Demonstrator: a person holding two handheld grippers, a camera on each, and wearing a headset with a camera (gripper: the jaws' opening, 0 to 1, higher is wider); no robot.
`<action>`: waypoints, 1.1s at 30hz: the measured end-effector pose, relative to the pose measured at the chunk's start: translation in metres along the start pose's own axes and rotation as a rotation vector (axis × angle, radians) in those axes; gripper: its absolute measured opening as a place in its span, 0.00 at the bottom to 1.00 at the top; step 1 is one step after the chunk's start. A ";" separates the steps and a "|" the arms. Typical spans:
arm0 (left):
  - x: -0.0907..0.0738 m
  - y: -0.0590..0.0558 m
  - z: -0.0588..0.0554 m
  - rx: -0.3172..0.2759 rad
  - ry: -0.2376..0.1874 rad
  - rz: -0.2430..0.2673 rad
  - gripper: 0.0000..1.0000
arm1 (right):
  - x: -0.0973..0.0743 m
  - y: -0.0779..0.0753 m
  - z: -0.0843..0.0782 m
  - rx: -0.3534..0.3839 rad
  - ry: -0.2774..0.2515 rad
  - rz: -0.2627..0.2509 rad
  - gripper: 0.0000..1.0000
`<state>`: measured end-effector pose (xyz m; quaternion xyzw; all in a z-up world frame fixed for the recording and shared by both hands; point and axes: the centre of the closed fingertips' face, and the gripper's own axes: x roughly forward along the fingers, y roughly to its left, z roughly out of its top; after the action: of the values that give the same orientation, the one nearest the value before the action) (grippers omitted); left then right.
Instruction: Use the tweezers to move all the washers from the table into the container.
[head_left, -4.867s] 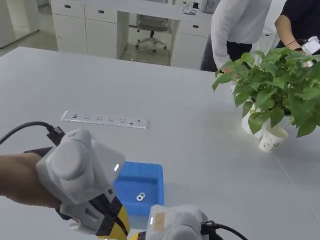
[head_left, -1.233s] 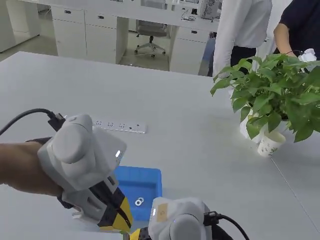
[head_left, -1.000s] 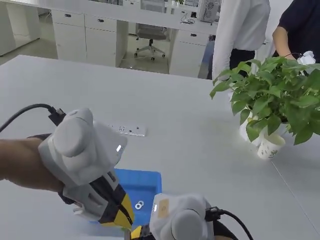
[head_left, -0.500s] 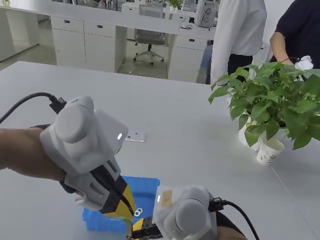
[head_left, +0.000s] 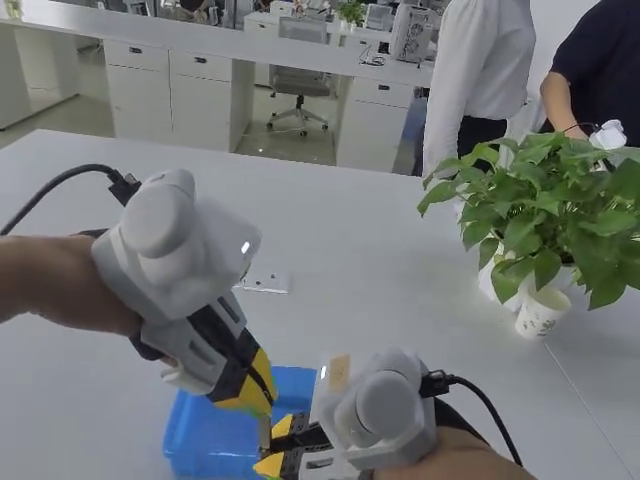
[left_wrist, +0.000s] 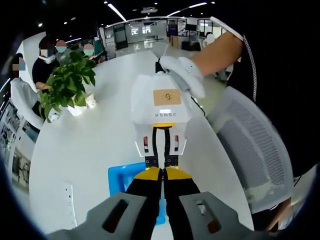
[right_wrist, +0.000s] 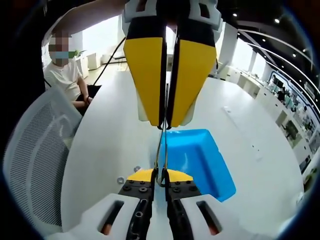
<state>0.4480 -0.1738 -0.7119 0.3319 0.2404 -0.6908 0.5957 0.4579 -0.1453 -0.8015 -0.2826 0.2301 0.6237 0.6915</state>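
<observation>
Over the near end of the blue container (head_left: 205, 445) my two grippers meet tip to tip. The left gripper (head_left: 262, 400) points down and right, the right gripper (head_left: 272, 452) points left. In the right gripper view, thin metal tweezers (right_wrist: 163, 150) run from the left gripper (right_wrist: 165, 124) down to the right gripper (right_wrist: 161, 178), and both sets of jaws are shut on them. Two small washers (right_wrist: 120, 180) lie on the white table left of the blue container (right_wrist: 200, 160). The left gripper view shows the left gripper (left_wrist: 163, 173) facing the right gripper (left_wrist: 162, 164) above the container (left_wrist: 119, 181).
A leafy potted plant (head_left: 545, 210) and a paper cup (head_left: 541, 311) stand at the right. A white power strip (head_left: 262, 284) lies beyond the container. Two people (head_left: 482, 75) stand behind the table. A mesh chair (right_wrist: 32, 150) sits by the table's near edge.
The left gripper rose and moved right over the container, hiding the washers in it. The right gripper came up to meet it. The head camera tilted up.
</observation>
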 end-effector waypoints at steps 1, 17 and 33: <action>-0.001 0.002 0.000 0.002 0.003 0.002 0.04 | 0.000 -0.002 0.001 0.000 -0.002 0.000 0.09; -0.003 0.032 -0.012 0.005 0.014 0.020 0.04 | 0.011 -0.034 0.002 -0.002 -0.009 -0.010 0.09; 0.015 0.050 -0.034 -0.018 0.022 0.013 0.04 | 0.032 -0.049 -0.020 0.023 0.014 0.009 0.09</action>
<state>0.5024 -0.1680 -0.7429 0.3356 0.2511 -0.6808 0.6007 0.5108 -0.1383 -0.8330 -0.2779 0.2434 0.6223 0.6902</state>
